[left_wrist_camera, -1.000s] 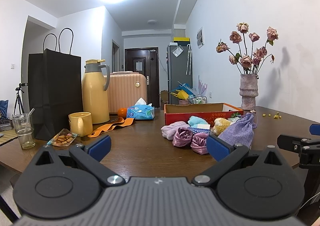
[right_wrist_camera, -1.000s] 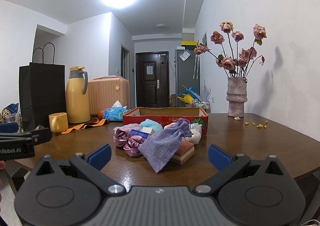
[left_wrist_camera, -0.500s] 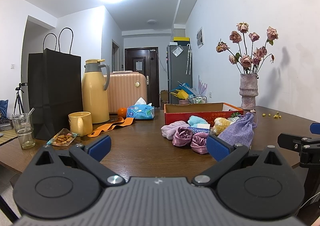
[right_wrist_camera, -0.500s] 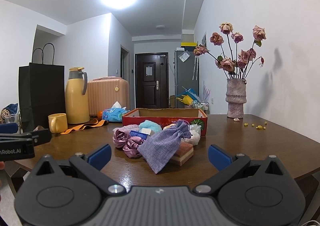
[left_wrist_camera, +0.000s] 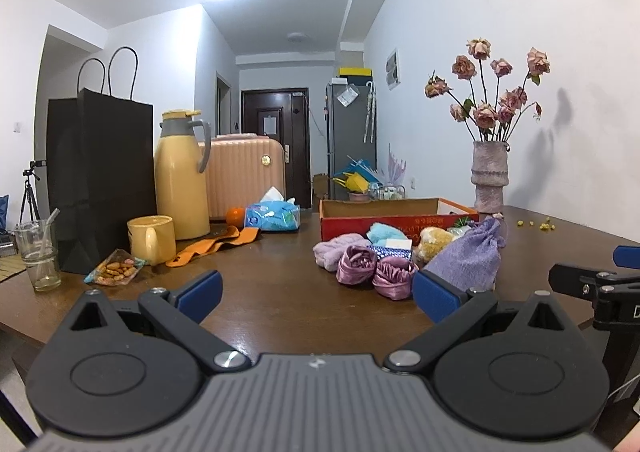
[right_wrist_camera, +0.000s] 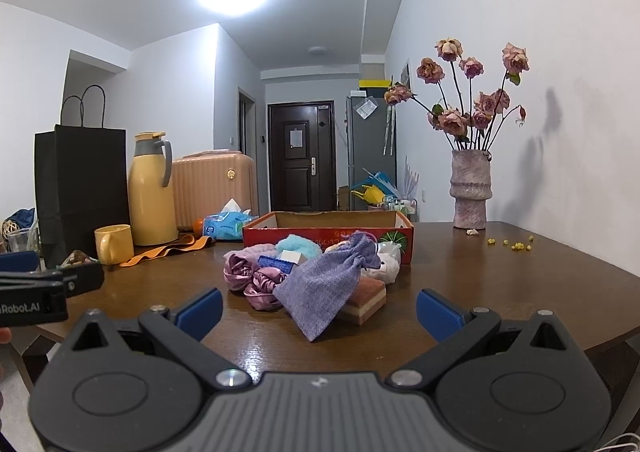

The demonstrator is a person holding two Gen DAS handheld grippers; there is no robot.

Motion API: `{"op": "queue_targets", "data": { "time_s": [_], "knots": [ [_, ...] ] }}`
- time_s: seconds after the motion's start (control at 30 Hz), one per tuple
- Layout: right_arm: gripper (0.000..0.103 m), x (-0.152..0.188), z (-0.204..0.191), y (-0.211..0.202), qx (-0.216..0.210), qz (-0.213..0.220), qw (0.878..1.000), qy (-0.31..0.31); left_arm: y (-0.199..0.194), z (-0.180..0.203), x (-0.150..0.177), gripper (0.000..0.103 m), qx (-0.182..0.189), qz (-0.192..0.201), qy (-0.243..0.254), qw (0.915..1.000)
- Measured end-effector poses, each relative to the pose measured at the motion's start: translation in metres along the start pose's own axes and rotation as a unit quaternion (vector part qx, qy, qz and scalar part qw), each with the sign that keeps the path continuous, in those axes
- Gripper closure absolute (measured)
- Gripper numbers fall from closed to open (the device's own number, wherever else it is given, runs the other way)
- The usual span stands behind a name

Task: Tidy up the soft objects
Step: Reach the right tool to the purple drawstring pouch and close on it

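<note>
Soft pile: a purple pouch, pink scrunchies, a sponge and a teal puff heaped on the table, touching the front of the red box.
Left gripper: wide open, empty, short of the box.
Right gripper: wide open, empty, facing the pile.
Vase: right of the box.

1. The right gripper hangs over the table's near edge, fingers spread wide, empty.
2. Ahead, a purple pouch drapes over a sponge, beside pink scrunchies.
3. A red box stands behind the pile.
</note>
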State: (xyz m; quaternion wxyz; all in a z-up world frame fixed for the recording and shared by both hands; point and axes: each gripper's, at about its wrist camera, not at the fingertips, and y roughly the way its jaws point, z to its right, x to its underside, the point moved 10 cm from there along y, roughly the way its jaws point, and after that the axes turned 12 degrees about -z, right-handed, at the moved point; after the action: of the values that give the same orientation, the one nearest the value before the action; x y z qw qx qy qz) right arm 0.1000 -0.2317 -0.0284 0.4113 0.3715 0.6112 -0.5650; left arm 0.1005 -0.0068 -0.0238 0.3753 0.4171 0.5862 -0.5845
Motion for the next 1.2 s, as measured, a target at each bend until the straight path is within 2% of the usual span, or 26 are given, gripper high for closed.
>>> {"op": "queue_targets", "data": {
  "time_s": [0.13,0.27,0.37,0.43,0.5,0.57,0.67,0.77,0.8,0.9,0.97,1.0,1.07,1.13,1.2],
  "knots": [
    [0.0,-0.002,-0.001,0.007,0.007,0.005,1.0,-0.025,0.019,-0.001,-0.007,0.0,0.001,-0.005,-0.003,1.0],
    [0.0,-0.007,0.006,0.032,0.016,-0.006,0.999,-0.034,0.05,0.006,-0.019,0.0,0.035,-0.008,-0.01,0.9993],
    [0.0,-0.012,0.016,0.054,0.023,-0.009,0.999,-0.026,0.077,0.01,-0.019,0.0,0.018,-0.01,-0.011,0.9997],
    [0.0,-0.015,0.022,0.071,0.024,-0.009,0.999,-0.027,0.093,0.019,-0.017,0.0,0.055,-0.01,-0.011,0.9984],
    [0.0,-0.021,0.027,0.086,0.004,-0.004,1.0,-0.025,0.11,0.029,-0.013,0.0,0.082,-0.034,-0.01,0.996],
    [0.0,-0.023,0.034,0.103,-0.018,-0.03,0.999,-0.015,0.124,0.041,-0.01,0.0,0.087,-0.057,0.007,0.9945],
    [0.0,-0.03,0.047,0.122,-0.02,-0.06,0.998,-0.022,0.142,0.062,-0.011,0.0,0.094,-0.08,0.035,0.9918],
    [0.001,-0.047,0.057,0.133,-0.014,-0.059,0.998,-0.022,0.16,0.081,-0.013,0.0,0.13,-0.104,0.021,0.9859],
    [0.003,-0.052,0.059,0.139,-0.02,-0.057,0.998,-0.023,0.168,0.088,-0.013,0.0,0.149,-0.116,0.009,0.982],
    [0.026,-0.061,0.062,0.165,-0.048,-0.077,0.996,-0.022,0.189,0.102,-0.01,0.0,0.194,-0.164,-0.041,0.9664],
    [0.037,-0.064,0.06,0.179,-0.072,-0.086,0.993,-0.021,0.198,0.11,-0.01,0.0,0.223,-0.183,-0.069,0.9551],
    [0.041,-0.064,0.059,0.185,-0.081,-0.093,0.992,-0.02,0.201,0.112,-0.009,0.001,0.233,-0.185,-0.081,0.9513],
    [0.059,-0.063,0.056,0.196,-0.1,-0.105,0.989,-0.013,0.208,0.113,-0.007,0.003,0.239,-0.181,-0.094,0.9494],
    [0.064,-0.061,0.055,0.203,-0.1,-0.117,0.988,-0.005,0.211,0.112,-0.004,0.016,0.248,-0.184,-0.104,0.9456],
    [0.067,-0.057,0.052,0.201,-0.113,-0.123,0.986,0.003,0.209,0.109,-0.002,0.034,0.261,-0.186,-0.12,0.9395]
  ]
}}
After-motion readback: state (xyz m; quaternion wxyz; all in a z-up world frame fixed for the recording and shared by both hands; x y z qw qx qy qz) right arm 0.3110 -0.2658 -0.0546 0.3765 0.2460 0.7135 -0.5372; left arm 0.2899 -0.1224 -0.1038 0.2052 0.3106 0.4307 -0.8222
